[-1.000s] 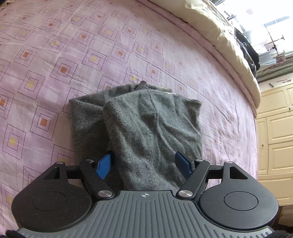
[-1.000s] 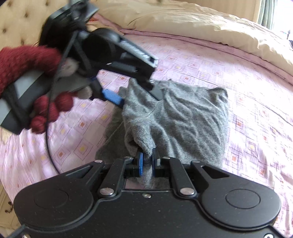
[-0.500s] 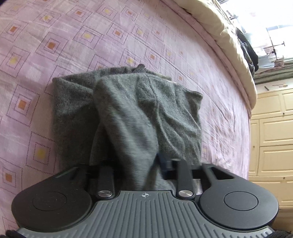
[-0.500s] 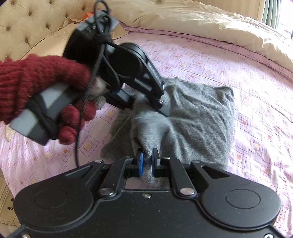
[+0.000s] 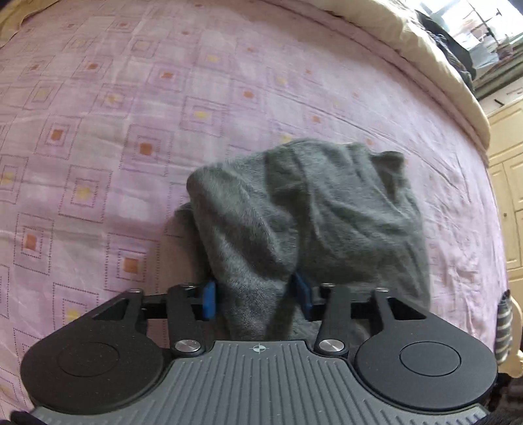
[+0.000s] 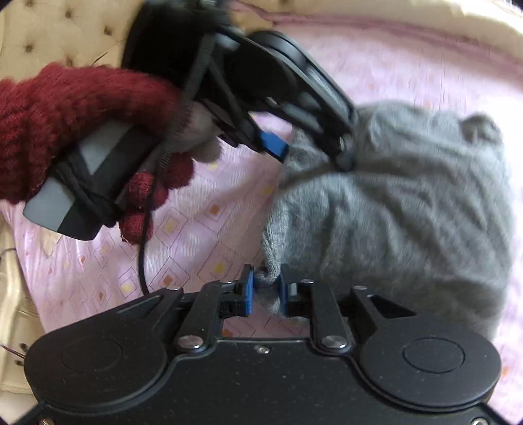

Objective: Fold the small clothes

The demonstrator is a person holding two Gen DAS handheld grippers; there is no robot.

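A grey knitted garment [image 5: 327, 212] lies folded in a rumpled heap on the pink bedsheet [image 5: 130, 114]. My left gripper [image 5: 255, 297] straddles its near fold. The jaws are opening, cloth still fills the gap, and the left blue pad stands just off it. In the right wrist view the same garment [image 6: 408, 202] spreads to the right. My right gripper [image 6: 266, 291] has a small bunched corner between its pads, and its jaws are opening and loose around it. A hand in a red knitted glove [image 6: 65, 114] holds the left gripper [image 6: 310, 153] at the garment's far edge.
A cream duvet [image 5: 408, 36] runs along the far side of the bed. Cream cabinets [image 5: 510, 163] stand beyond the bed's right edge. A tufted beige headboard [image 6: 65, 29] is behind the gloved hand. A black cable [image 6: 143, 255] hangs from the left gripper.
The left jaws closed on the grey cloth, then spread again. The right jaws were pinched on the corner and now stand apart. Both grippers sank lower and the garment looks more bunched.
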